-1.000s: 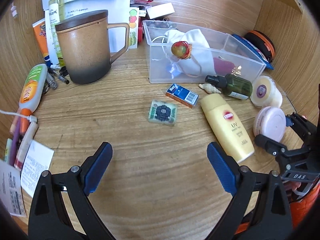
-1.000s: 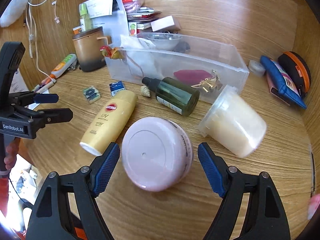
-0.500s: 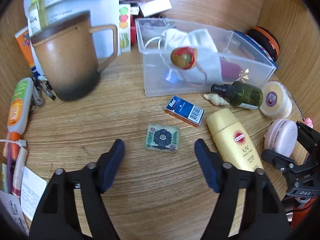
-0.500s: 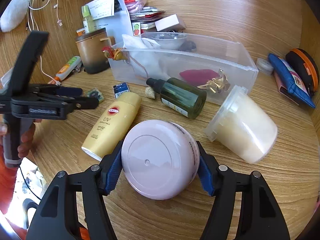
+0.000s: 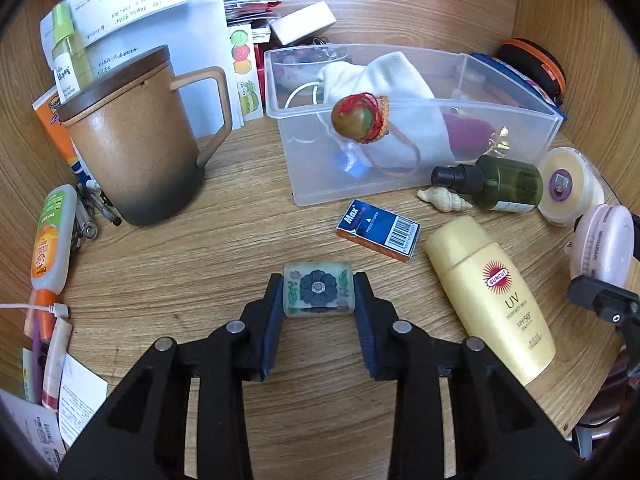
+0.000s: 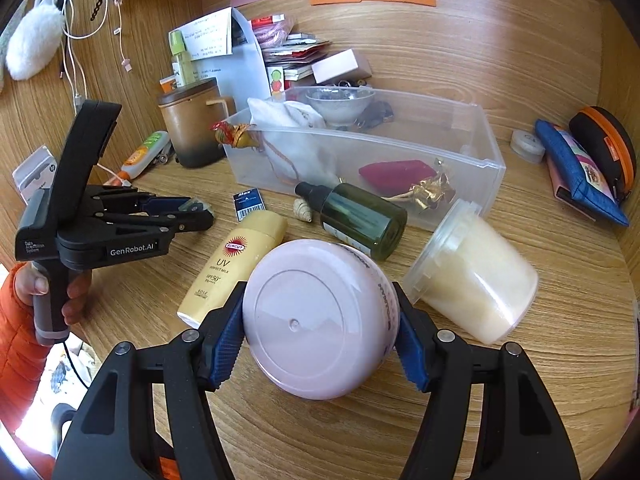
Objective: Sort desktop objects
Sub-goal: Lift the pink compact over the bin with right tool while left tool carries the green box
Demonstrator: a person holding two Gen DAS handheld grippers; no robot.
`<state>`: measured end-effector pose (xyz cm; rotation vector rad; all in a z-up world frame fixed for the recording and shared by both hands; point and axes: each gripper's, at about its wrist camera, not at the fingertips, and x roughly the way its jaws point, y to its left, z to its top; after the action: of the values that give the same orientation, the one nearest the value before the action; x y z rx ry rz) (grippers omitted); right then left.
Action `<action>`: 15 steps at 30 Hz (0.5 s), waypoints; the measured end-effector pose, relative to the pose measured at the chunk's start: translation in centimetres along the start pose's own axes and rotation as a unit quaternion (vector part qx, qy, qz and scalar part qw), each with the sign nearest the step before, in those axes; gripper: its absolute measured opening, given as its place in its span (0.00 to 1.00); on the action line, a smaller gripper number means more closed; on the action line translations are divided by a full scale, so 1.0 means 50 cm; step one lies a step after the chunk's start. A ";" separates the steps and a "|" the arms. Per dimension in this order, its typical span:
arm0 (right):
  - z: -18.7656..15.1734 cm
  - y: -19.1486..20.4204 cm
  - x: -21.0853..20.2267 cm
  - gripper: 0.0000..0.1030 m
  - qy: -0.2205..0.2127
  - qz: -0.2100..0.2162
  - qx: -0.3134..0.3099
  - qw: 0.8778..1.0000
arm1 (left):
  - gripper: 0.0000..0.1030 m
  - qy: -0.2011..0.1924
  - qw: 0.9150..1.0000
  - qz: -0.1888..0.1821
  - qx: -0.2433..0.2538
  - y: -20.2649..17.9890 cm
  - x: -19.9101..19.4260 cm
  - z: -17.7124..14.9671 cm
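My left gripper [image 5: 319,294] is shut on a small green flower-patterned block [image 5: 318,289] that rests on the wooden desk. My right gripper [image 6: 320,324] is shut on a round pink jar [image 6: 316,320], held on its side; the jar also shows in the left wrist view [image 5: 602,246]. A clear plastic bin [image 5: 416,176] behind holds a white pouch, a red-green charm and a dark red item. A yellow sunscreen bottle [image 5: 490,296], a blue matchbox [image 5: 378,234], a green bottle [image 5: 504,184], a shell [image 5: 442,200] and a cream tub [image 6: 472,272] lie on the desk.
A brown lidded mug [image 5: 136,136] stands at the left, with papers and a spray bottle [image 5: 70,52] behind. A tube [image 5: 50,240], pens and a cable lie along the left edge. A blue pouch [image 6: 580,172] and an orange-trimmed case [image 6: 604,140] lie far right. Wooden walls enclose the desk.
My left gripper moved forward and shut on the flower block. My right gripper shut on the pink jar.
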<state>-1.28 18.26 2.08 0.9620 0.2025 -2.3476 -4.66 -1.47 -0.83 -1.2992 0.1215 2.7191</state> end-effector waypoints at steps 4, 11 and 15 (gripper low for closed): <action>0.004 -0.004 -0.005 0.61 -0.002 0.003 0.001 1.000 | 0.32 -0.003 1.000 -0.005 -0.009 0.000 -0.013 -0.008; 0.024 -0.003 -0.025 0.61 -0.017 0.001 -0.003 1.000 | 0.32 -0.037 0.999 -0.012 0.001 -0.024 -0.072 -0.010; 0.039 0.000 -0.041 0.61 -0.028 0.001 -0.008 1.000 | 0.32 -0.059 0.998 -0.017 0.011 -0.036 -0.105 0.007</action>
<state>-1.27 18.56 4.89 0.8887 0.1977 -2.3645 -1.40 -0.03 3.46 -1.1206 0.1164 2.7494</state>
